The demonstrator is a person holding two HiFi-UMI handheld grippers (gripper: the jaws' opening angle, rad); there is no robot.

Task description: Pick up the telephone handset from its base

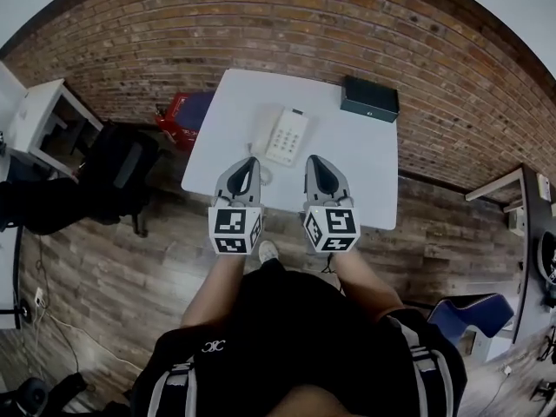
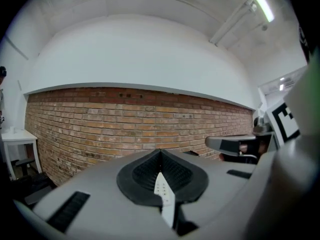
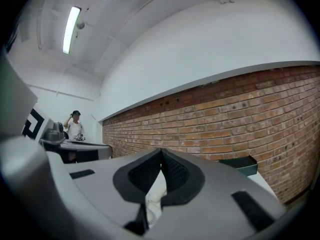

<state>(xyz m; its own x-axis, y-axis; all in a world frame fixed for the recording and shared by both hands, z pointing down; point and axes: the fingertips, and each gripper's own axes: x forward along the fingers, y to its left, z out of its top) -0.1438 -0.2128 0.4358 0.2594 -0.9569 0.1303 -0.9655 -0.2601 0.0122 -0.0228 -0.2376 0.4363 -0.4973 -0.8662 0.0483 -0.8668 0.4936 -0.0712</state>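
1. The left gripper (image 1: pixel 251 160) and right gripper (image 1: pixel 311 158) share one build: pale grey shells tapering to a point, each with a black teardrop-shaped inset towards the tip
2. In the gripper views that inset is ribbed black padding (image 2: pixel 145 173), and dark rectangular slots (image 2: pixel 70 210) sit in the grey shell to either side
3. Each carries a marker cube (image 1: pixel 236 230) at its rear, with white faces printed in black square patterns
4. The person wears a black top (image 1: pixel 287 320) with a small white logo (image 1: pixel 213 346); grey and white stripes run along its sleeves (image 1: pixel 174 380)
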